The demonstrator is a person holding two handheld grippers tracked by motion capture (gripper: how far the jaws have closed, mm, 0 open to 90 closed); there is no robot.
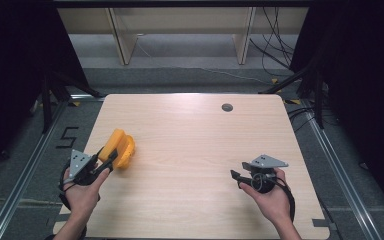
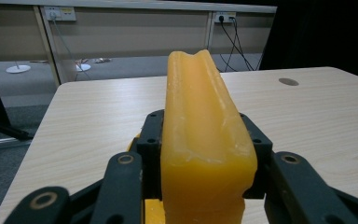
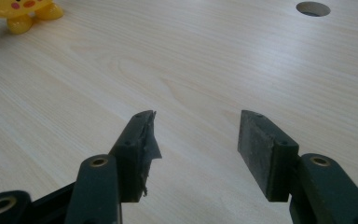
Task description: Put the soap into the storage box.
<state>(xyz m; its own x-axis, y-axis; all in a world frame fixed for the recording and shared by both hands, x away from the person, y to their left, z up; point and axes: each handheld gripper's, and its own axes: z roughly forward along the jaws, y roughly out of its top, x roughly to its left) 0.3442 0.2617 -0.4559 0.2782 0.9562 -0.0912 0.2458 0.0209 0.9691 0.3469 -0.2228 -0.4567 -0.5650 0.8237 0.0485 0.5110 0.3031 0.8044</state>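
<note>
At bench's left edge, left gripper [image 1: 105, 161] clamped on yellow toy [image 1: 119, 148], its fingers [image 2: 149, 140] pressed against both sides, toy rising upright between them and resting at the bench [image 1: 190, 145] surface. Left hand [image 1: 82, 192] wrapped round the handle, forearm entering from below, gripper angled up and right. Farther right, right gripper [image 1: 236, 176] with fingers [image 3: 135, 149] apart, nothing between, held low over bare wood, pointing left; right hand [image 1: 270, 197] gripping from behind.
</note>
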